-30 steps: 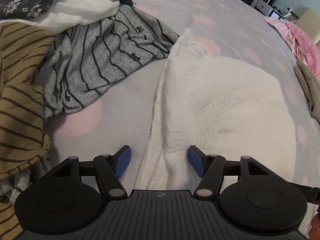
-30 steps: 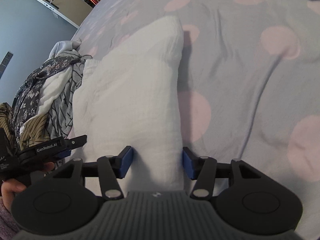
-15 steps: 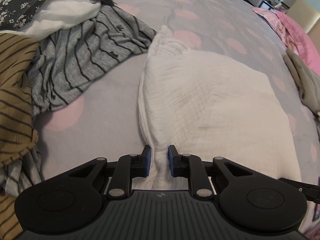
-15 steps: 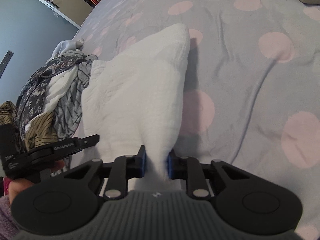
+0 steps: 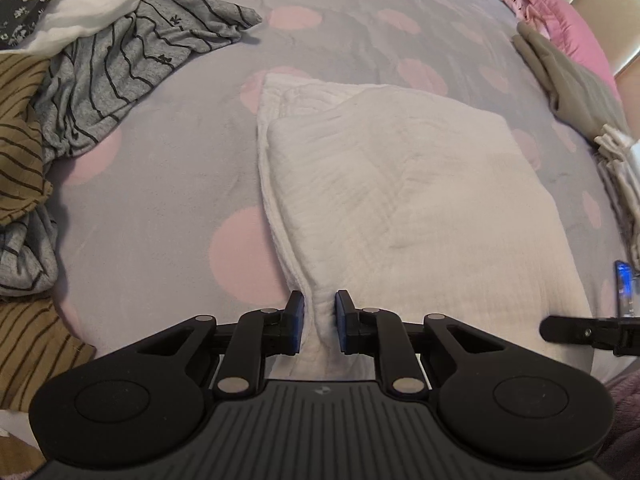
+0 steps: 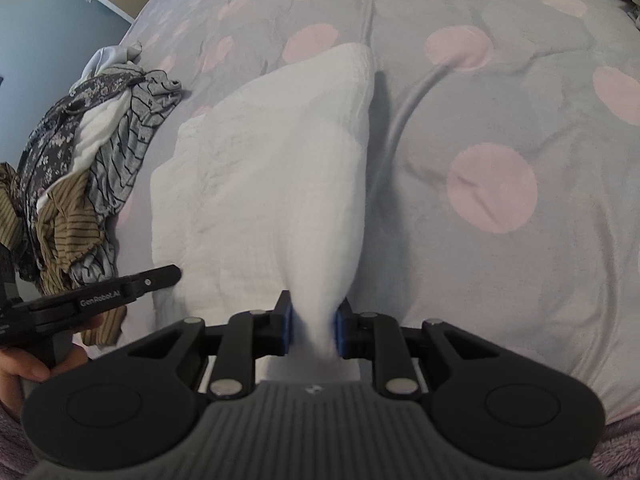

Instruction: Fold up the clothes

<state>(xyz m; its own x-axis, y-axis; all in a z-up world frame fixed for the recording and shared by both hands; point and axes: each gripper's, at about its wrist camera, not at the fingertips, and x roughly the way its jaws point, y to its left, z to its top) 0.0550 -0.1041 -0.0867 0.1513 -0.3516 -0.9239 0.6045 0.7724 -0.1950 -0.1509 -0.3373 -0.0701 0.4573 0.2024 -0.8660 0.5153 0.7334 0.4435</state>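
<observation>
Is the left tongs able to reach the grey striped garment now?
Probably not: the left tongs are shut on the white cloth, and the grey striped garment lies apart, far left.

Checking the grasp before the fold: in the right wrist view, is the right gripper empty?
No: the right gripper is shut on a bunched corner of the white cloth, pinched between its blue pads.

Soft dim indoor light, fisheye-bent edges, slight blur.
</observation>
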